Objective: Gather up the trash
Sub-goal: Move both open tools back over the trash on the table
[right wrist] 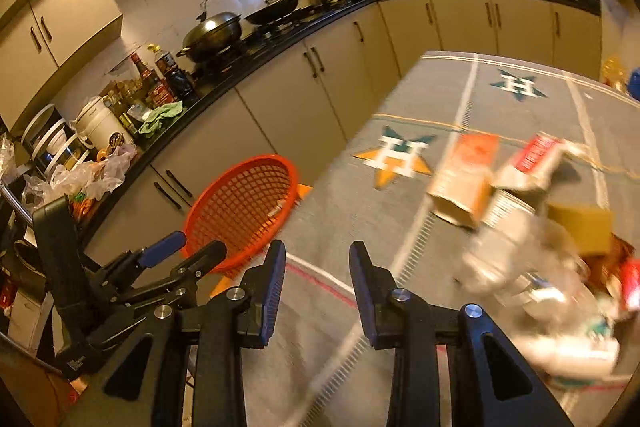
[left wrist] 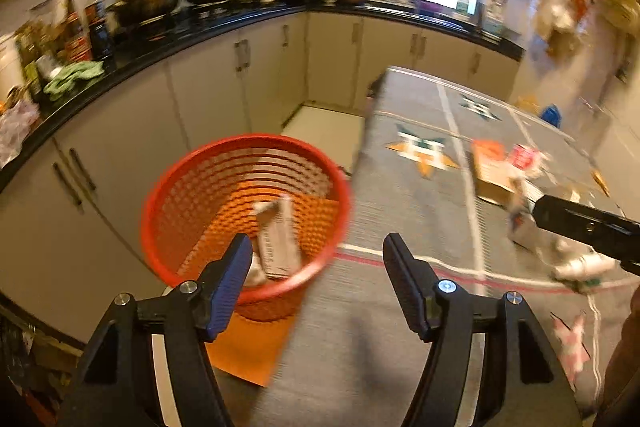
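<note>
Both grippers, left [left wrist: 316, 259] and right [right wrist: 318, 267], fingers parted, empty; red mesh basket [left wrist: 244, 211] floor-left of desk [left wrist: 400, 227] for trash pile [right wrist: 520, 227].

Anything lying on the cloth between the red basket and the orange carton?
Nothing: in the right wrist view, only bare grey cloth with a star emblem lies between the red basket and the orange carton.

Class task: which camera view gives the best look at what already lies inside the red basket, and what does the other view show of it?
The left wrist view. It looks down into the red basket, so the pale carton on its bottom shows. The right wrist view sees the basket from the side and tilted, mostly its mesh wall and rim, with only a sliver of the contents.
</note>
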Available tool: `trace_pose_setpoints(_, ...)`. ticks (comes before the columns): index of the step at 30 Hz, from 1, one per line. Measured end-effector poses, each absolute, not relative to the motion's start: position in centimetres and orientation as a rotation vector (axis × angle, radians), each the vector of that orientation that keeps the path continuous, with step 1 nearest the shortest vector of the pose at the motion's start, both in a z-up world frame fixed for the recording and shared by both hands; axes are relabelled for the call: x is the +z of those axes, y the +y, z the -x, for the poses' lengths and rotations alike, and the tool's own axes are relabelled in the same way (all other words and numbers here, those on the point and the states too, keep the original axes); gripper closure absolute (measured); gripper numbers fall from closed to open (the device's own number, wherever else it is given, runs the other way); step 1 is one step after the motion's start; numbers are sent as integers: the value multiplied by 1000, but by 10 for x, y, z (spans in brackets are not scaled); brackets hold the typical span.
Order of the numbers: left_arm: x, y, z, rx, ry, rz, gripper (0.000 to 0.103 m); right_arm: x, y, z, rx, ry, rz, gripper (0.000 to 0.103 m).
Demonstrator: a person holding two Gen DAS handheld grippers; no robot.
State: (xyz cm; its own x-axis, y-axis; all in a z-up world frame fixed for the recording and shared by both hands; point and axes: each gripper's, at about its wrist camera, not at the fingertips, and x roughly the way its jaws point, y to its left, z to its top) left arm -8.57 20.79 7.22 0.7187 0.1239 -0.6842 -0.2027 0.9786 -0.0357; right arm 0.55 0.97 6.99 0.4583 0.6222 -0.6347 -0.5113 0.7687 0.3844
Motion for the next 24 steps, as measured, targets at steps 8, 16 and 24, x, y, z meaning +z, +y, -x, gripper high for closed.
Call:
trace_pose_setpoints(8,64,116,78,-30,764,-27,36,66,-94,8,562,817,-256,67)
trace_pose_setpoints(16,61,5,82,-323,708,-265,36,61,-207,16,363,782,-401,67)
trace_pose_setpoints(24,50,-66,62,-461,688,-424,36,52,-247,21,300,783,-455,67)
